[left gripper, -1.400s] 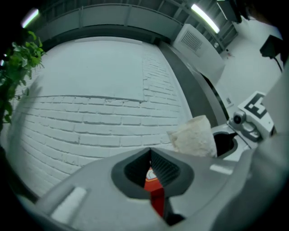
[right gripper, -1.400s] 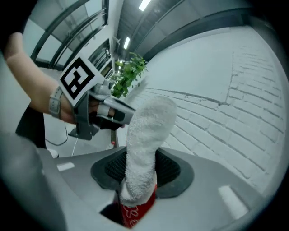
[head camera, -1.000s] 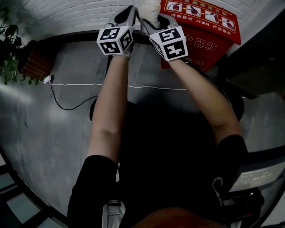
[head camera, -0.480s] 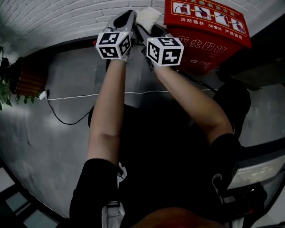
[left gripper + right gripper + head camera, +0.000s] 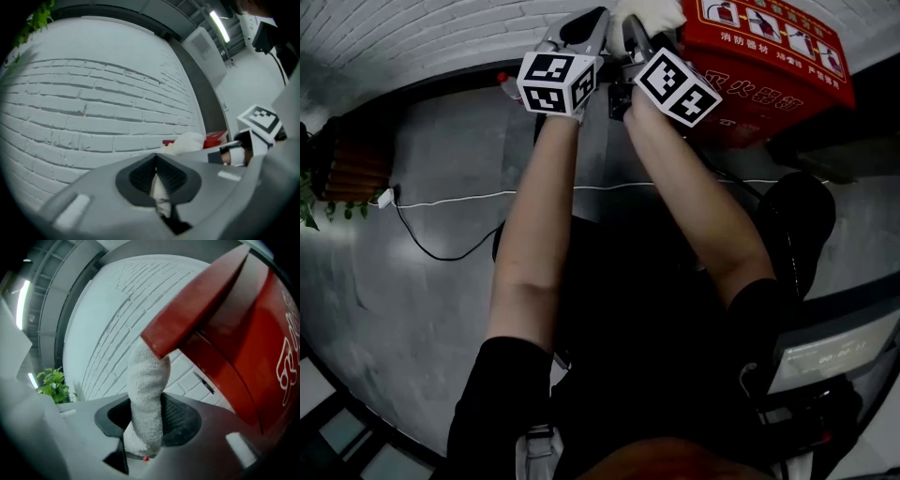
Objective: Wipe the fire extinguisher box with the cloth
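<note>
The red fire extinguisher box is standing against the white brick wall. The white cloth, which has just shifted over from the wall, is now touching the box's lid corner. The right gripper and left gripper are both pinching the cloth, so wiping is probably beginning.

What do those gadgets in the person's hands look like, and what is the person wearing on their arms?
The left hand-held gripper and the right hand-held gripper each have a light grey body, dark ribbed jaw pads and a white cube printed with black square markers. The person wears black short sleeves.
</note>
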Motion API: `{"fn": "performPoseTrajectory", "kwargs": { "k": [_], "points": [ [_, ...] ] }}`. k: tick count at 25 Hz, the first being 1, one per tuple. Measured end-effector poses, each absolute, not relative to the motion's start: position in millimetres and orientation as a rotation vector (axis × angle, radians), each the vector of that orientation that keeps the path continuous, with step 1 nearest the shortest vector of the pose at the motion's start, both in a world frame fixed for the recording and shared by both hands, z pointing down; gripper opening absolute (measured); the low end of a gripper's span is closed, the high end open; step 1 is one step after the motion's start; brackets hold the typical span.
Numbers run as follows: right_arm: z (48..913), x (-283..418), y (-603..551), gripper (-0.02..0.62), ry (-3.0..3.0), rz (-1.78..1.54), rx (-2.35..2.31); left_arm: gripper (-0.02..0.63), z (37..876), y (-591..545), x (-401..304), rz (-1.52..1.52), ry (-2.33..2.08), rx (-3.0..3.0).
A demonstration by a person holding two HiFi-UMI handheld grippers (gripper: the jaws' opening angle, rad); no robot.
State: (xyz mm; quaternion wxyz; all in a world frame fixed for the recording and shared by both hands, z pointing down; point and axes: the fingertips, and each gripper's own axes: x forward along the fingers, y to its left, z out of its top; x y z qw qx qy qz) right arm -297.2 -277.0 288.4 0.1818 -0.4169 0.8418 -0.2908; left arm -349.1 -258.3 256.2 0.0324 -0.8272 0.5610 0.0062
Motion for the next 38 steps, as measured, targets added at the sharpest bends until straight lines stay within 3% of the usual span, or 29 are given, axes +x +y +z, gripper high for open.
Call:
{"fn": "performPoseTrajectory", "kwargs": {
  "k": [12,38],
  "points": [
    [322.5,-257.2,-305.4,0.146,1.875,-1.059,-1.144,0.0,272.4,-280.8,-347.1,0.017,1.545,-2.657],
    [383.3,-239.1,-313.7,0.146,1.7,-1.188,-1.162,0.0,343.4,-290.5,-325.8,-0.249,1.578,-2.715]
  ]
}}
